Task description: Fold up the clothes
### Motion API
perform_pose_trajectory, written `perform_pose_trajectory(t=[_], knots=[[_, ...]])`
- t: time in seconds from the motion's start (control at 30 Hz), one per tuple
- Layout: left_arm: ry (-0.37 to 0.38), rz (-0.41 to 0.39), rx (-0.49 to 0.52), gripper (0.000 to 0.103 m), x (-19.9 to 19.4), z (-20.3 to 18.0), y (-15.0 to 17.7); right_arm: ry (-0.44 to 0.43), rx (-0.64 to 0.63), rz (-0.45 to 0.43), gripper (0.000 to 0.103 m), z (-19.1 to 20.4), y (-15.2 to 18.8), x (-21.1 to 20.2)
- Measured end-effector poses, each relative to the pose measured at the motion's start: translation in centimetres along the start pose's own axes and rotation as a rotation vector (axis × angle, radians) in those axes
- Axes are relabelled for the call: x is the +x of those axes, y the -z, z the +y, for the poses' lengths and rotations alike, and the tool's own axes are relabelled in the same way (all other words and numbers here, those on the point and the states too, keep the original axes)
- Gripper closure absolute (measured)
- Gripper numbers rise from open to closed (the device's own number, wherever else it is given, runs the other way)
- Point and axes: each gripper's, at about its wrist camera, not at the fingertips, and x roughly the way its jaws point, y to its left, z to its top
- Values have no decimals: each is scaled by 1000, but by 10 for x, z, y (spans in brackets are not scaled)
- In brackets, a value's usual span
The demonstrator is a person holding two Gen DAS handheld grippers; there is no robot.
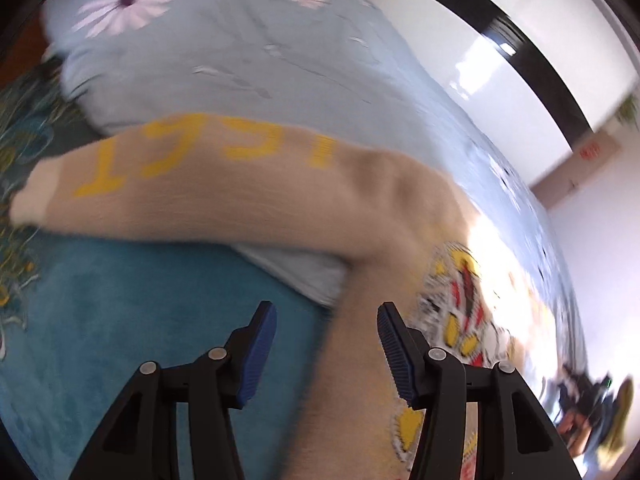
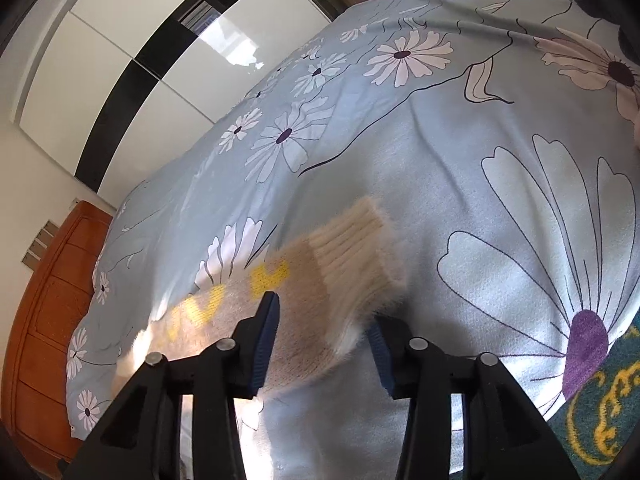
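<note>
A beige knitted sweater [image 1: 380,216] lies blurred across the bed in the left wrist view. Its sleeve with yellow letters [image 1: 192,156] stretches left to a cream cuff [image 1: 32,192]. A red and yellow print [image 1: 460,304] shows on its body. My left gripper [image 1: 326,307] stands open. Sweater fabric runs up between its jaws along the right pad, and the left pad is clear of it. In the right wrist view the other sleeve [image 2: 304,328] and its ribbed cream cuff [image 2: 352,252] lie between the jaws of my right gripper [image 2: 324,310], which is open with a thin gap at the right pad.
A light blue bedspread with daisies [image 2: 400,152] covers the bed. A teal blanket with yellow patterns [image 1: 120,312] lies at its near side. An orange wooden headboard [image 2: 52,300] stands on the left and a white wardrobe with black bands [image 2: 120,60] behind.
</note>
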Motion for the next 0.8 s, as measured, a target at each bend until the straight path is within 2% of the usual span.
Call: perform_pose_trajectory(t=[0.03, 0.13, 0.2, 0.33, 0.43, 0.53, 0.63, 0.8], knots=[[-16, -9, -41, 46, -2, 14, -3, 18, 6, 0, 93, 0, -2, 2], [-70, -24, -139, 46, -8, 48, -5, 42, 1, -16, 94, 10, -6, -2], [-65, -20, -169, 46, -9, 61, -2, 44, -75, -62, 94, 34, -10, -15], [-70, -7, -130, 46, -8, 62, 8, -7, -293, -152, 94, 119, -14, -47], [-34, 3, -112, 46, -7, 58, 12, -63, -473, -177, 94, 200, -5, -61], [7, 4, -108, 46, -10, 57, 15, -100, -656, -166, 94, 280, 28, -53], [31, -1, -103, 46, -16, 61, 17, -130, -791, -122, 94, 345, 73, -28], [46, -28, -143, 46, -28, 83, 17, -166, -888, 43, 94, 409, 161, 52]])
